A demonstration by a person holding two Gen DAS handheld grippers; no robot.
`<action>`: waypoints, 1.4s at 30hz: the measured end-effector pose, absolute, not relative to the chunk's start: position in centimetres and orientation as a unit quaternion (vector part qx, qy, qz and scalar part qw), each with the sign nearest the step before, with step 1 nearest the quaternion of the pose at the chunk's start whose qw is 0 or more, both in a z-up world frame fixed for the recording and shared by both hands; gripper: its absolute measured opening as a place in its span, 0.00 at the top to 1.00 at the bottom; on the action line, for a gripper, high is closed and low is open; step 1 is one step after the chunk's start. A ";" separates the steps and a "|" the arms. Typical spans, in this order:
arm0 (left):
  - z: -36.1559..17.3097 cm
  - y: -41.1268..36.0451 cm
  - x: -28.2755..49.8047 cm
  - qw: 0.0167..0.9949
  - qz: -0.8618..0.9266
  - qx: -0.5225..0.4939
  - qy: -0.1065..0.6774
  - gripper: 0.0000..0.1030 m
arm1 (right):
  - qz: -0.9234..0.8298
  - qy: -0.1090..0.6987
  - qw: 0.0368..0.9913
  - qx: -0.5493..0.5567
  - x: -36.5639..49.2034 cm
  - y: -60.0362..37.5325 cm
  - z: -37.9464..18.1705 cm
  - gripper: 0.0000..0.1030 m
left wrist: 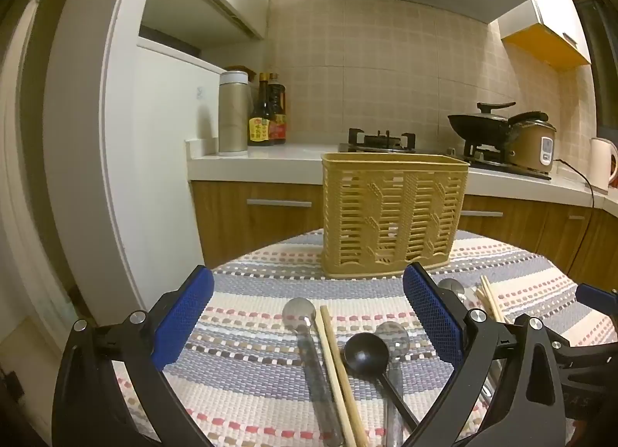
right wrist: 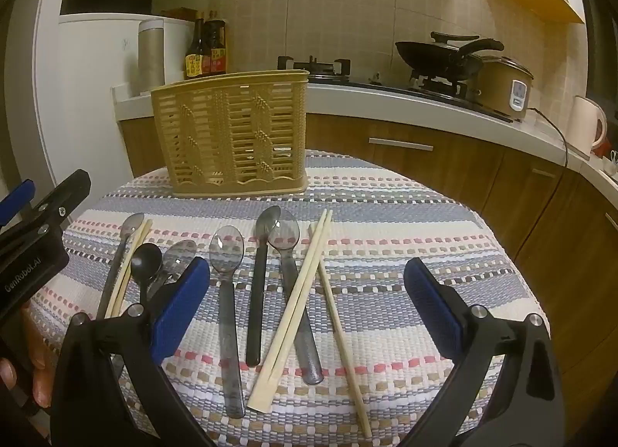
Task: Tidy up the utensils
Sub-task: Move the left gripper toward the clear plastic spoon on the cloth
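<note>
A tan slotted utensil basket (left wrist: 394, 215) (right wrist: 231, 138) stands upright at the far side of a table with a striped woven cloth (right wrist: 405, 215). Several spoons and wooden chopsticks lie loose on the cloth in front of it. My left gripper (left wrist: 309, 319) is open above a clear spoon (left wrist: 299, 312), a chopstick pair (left wrist: 336, 362) and a small black spoon (left wrist: 365, 354). My right gripper (right wrist: 307, 308) is open over a clear spoon (right wrist: 226, 254), a black-handled spoon (right wrist: 266, 223), a grey-handled spoon (right wrist: 286, 238) and chopsticks (right wrist: 297, 292). Neither holds anything.
Behind the table runs a kitchen counter (left wrist: 270, 161) with a gas stove, a black wok (left wrist: 479, 124), a rice cooker (left wrist: 533, 146), sauce bottles (left wrist: 266, 115) and a steel flask (left wrist: 233, 111). A white fridge (left wrist: 162, 138) stands at the left. A hand (right wrist: 38, 369) holds the left gripper.
</note>
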State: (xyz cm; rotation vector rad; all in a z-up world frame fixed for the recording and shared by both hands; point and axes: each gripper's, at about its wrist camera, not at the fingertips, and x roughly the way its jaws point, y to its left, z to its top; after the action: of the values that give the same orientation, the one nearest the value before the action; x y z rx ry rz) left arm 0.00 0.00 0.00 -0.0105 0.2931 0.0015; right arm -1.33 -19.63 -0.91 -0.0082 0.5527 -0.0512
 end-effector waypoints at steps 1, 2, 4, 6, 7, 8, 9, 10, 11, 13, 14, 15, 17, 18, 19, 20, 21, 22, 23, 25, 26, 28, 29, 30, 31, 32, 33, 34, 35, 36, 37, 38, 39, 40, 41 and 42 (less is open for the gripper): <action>0.0 0.0 0.0 0.989 0.001 -0.006 0.147 0.07 | -0.025 0.272 0.962 -0.004 -1.4 -19.7 -0.9 0.06; 0.0 0.0 0.0 0.989 0.000 -0.006 0.148 0.07 | -0.025 0.272 0.962 -0.004 -1.5 -19.7 -0.8 0.06; 0.0 0.0 0.0 0.989 0.000 -0.007 0.148 0.07 | -0.026 0.274 0.961 -0.004 -0.8 -19.3 -1.4 0.06; 0.0 0.1 0.1 0.989 0.000 -0.006 0.149 0.07 | -0.027 0.275 0.961 -0.003 -0.6 -18.9 -1.9 0.06; 0.0 0.2 -0.1 0.989 0.000 -0.006 0.149 0.07 | -0.026 0.274 0.961 -0.003 -0.7 -19.3 -1.6 0.06; 0.0 0.2 -0.1 0.989 0.000 -0.006 0.148 0.07 | -0.027 0.273 0.961 -0.002 -0.7 -19.3 -1.7 0.06; 0.1 0.1 0.0 0.989 -0.001 -0.005 0.148 0.07 | -0.027 0.274 0.961 0.000 -0.6 -19.3 -1.6 0.06; -0.1 0.0 0.1 0.989 -0.001 -0.005 0.148 0.07 | -0.027 0.274 0.961 0.000 -0.5 -19.2 -1.7 0.06; 0.0 -0.1 0.2 0.989 0.000 -0.004 0.148 0.07 | -0.027 0.274 0.961 0.001 -0.5 -19.2 -1.8 0.06; 0.0 -0.2 0.1 0.989 0.000 -0.006 0.148 0.07 | -0.026 0.276 0.961 -0.002 -0.8 -19.4 -1.4 0.06; 0.0 -0.2 0.1 0.989 -0.001 -0.005 0.147 0.07 | -0.026 0.276 0.961 -0.002 -0.9 -19.4 -1.4 0.06; 0.0 -0.2 0.2 0.989 -0.001 -0.006 0.148 0.07 | -0.025 0.275 0.961 -0.002 -0.9 -19.4 -1.4 0.06; 0.0 -0.1 0.0 0.989 0.000 -0.008 0.148 0.07 | -0.026 0.275 0.961 -0.002 -0.9 -19.5 -1.4 0.06; -0.1 -0.1 0.0 0.989 0.000 -0.007 0.148 0.07 | -0.026 0.274 0.961 -0.002 -0.8 -19.5 -1.4 0.06; -0.1 -0.1 -0.1 0.989 0.000 -0.006 0.149 0.07 | -0.026 0.273 0.962 -0.002 -0.8 -19.4 -1.4 0.06; -0.1 -0.1 0.0 0.989 0.000 -0.007 0.148 0.07 | -0.026 0.273 0.962 -0.001 -0.8 -19.5 -1.3 0.06; -0.1 -0.1 -0.1 0.989 0.000 -0.006 0.148 0.07 | -0.026 0.273 0.962 -0.002 -0.8 -19.5 -1.3 0.06; -0.1 -0.1 0.0 0.989 0.000 -0.006 0.149 0.07 | -0.027 0.272 0.962 -0.003 -0.8 -19.4 -1.3 0.06; -0.1 -0.1 0.0 0.989 -0.001 -0.006 0.149 0.07 | -0.026 0.272 0.962 -0.002 -0.8 -19.5 -1.3 0.06; -0.2 0.0 0.0 0.989 -0.001 -0.006 0.150 0.07 | -0.028 0.270 0.963 -0.004 -0.8 -19.5 -1.3 0.06; -0.2 0.0 0.0 0.989 -0.001 -0.006 0.149 0.07 | -0.028 0.270 0.963 -0.005 -0.8 -19.4 -1.3 0.06; -0.2 -0.1 0.0 0.989 -0.001 -0.005 0.149 0.07 | -0.029 0.270 0.962 -0.007 -0.9 -19.4 -1.3 0.06; -0.2 -0.1 0.0 0.989 -0.001 -0.004 0.149 0.07 | -0.030 0.269 0.963 -0.010 -1.0 -19.3 -1.3 0.06; -0.2 -0.1 0.0 0.989 -0.001 -0.004 0.149 0.07 | -0.030 0.269 0.963 -0.009 -0.9 -19.2 -1.3 0.06; -0.2 -0.1 0.0 0.989 -0.001 -0.004 0.149 0.07 | -0.030 0.269 0.963 -0.010 -1.0 -19.2 -1.3 0.06; -0.2 0.0 0.0 0.989 -0.001 -0.004 0.149 0.07 | -0.030 0.270 0.962 -0.010 -1.0 -19.1 -1.2 0.06; -0.2 0.0 0.1 0.989 -0.001 -0.004 0.149 0.07 | -0.029 0.274 0.961 -0.006 -0.9 -19.2 -1.3 0.06; -0.2 -0.1 0.0 0.989 -0.001 -0.004 0.149 0.07 | -0.027 0.279 0.960 0.000 -0.8 -19.2 -1.3 0.06; -0.2 -0.1 0.0 0.989 -0.001 -0.004 0.148 0.07 | -0.027 0.279 0.960 0.001 -0.8 -19.2 -1.3 0.06; -0.2 -0.1 0.0 0.989 -0.001 -0.004 0.148 0.07 | -0.027 0.279 0.960 0.001 -0.8 -19.2 -1.3 0.06; -0.2 -0.1 0.1 0.989 -0.001 -0.003 0.148 0.07 | -0.028 0.279 0.960 0.002 -0.8 -19.2 -1.3 0.06; -0.2 -0.1 0.1 0.989 -0.001 -0.003 0.148 0.07 | -0.027 0.279 0.960 0.003 -0.8 -19.2 -1.3 0.06; -0.2 -0.1 0.1 0.989 -0.001 -0.004 0.148 0.07 | -0.028 0.280 0.959 0.007 -0.8 -19.3 -1.3 0.06; -0.2 0.0 0.1 0.989 -0.002 -0.004 0.148 0.07 | -0.030 0.278 0.960 0.012 -0.8 -19.5 -1.3 0.06; -0.2 0.1 0.2 0.989 -0.005 -0.008 0.150 0.07 | -0.036 0.272 0.961 0.015 -1.0 -19.6 -1.2 0.06; -0.2 0.3 0.4 0.988 -0.007 -0.015 0.155 0.07 | -0.037 0.264 0.964 0.018 -1.1 -19.7 -1.1 0.06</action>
State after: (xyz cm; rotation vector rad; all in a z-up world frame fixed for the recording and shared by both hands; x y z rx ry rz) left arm 0.38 0.27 -0.25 -0.0292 0.3119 -0.0138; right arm -1.11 -19.73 -1.08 0.0363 0.5336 -0.0757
